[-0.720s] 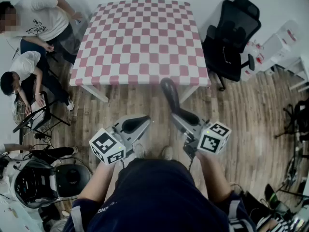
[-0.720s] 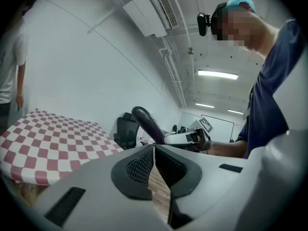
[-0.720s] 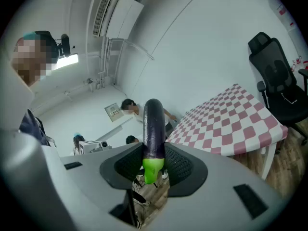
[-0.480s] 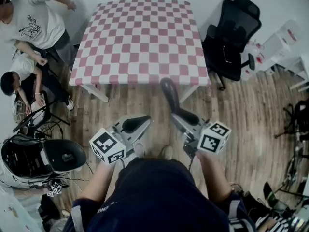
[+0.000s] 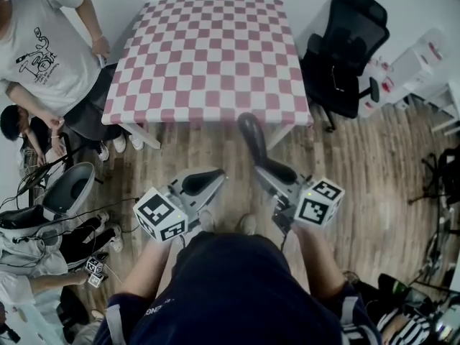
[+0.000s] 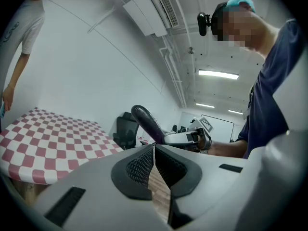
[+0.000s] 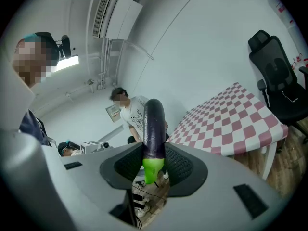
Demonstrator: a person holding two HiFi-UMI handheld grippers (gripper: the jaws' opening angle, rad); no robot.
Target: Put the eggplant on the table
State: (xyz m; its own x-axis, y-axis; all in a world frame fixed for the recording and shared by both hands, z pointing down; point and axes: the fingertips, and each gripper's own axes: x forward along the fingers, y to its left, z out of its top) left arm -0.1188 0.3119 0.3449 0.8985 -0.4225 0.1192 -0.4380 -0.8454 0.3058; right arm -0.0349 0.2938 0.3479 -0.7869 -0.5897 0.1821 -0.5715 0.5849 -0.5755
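Note:
A dark purple eggplant (image 5: 251,136) with a green stem end (image 7: 151,168) sticks forward out of my right gripper (image 5: 264,167), which is shut on it near the stem. Its tip hangs over the floor just short of the front edge of the pink-and-white checked table (image 5: 208,56). In the right gripper view the eggplant (image 7: 155,121) stands up between the pads, with the table (image 7: 231,121) beyond it to the right. My left gripper (image 5: 203,183) is held beside the right one, shut and empty; its pads meet (image 6: 154,150). The eggplant (image 6: 146,121) shows past it.
A black office chair (image 5: 346,52) stands by the table's right side, with white boxes (image 5: 417,67) further right. A person in a white T-shirt (image 5: 43,45) stands at the table's left corner. Another person (image 5: 21,124), a stool (image 5: 68,189) and cables are at the left.
The person in the white T-shirt has stood up and come closer to the table's left corner, and gear at the lower left has shifted. Both grippers have stayed nearly still.

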